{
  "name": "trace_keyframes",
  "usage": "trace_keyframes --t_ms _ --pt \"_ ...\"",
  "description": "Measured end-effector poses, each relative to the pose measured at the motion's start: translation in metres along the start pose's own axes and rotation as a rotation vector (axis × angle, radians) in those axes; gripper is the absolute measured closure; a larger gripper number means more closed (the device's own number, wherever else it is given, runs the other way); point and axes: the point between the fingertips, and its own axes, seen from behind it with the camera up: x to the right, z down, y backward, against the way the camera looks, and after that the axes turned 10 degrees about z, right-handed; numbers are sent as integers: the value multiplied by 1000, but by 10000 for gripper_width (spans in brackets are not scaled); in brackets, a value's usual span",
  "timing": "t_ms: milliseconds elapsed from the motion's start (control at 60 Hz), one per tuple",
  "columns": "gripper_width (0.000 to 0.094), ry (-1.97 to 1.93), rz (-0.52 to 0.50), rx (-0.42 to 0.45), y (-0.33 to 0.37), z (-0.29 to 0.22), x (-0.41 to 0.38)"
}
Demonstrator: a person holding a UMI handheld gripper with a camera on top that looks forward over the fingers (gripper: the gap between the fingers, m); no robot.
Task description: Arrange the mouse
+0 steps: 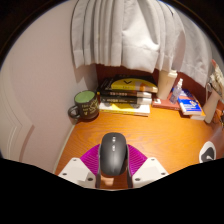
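A dark grey computer mouse sits between my gripper's two fingers, its nose pointing away from me. The magenta pads press against both of its sides, so the fingers are shut on it. The mouse is held over the orange-brown wooden desk, close to its near part. Whether it touches the desk surface is hidden by the mouse itself.
A green mug stands at the far left of the desk. A stack of books lies against the back wall under a white curtain. Small boxes and items sit at the far right.
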Motion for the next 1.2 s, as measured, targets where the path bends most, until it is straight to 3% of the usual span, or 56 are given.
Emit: trace_keyframes --t_ms 200,367,483,600,850,1017,1067,1200 --pt "567 11 83 243 104 -110 150" --pt "572 1 182 349 152 -127 312" --pt "574 -23 243 309 142 -95 419" --pt "574 -47 271 184 102 -35 488" --pt "572 -89 194 -72 13 95 508" --pt "563 -74 158 -129 -7 133 504" --pt "562 -71 158 -110 -7 130 505" --pt "476 -66 151 -110 -9 134 505"
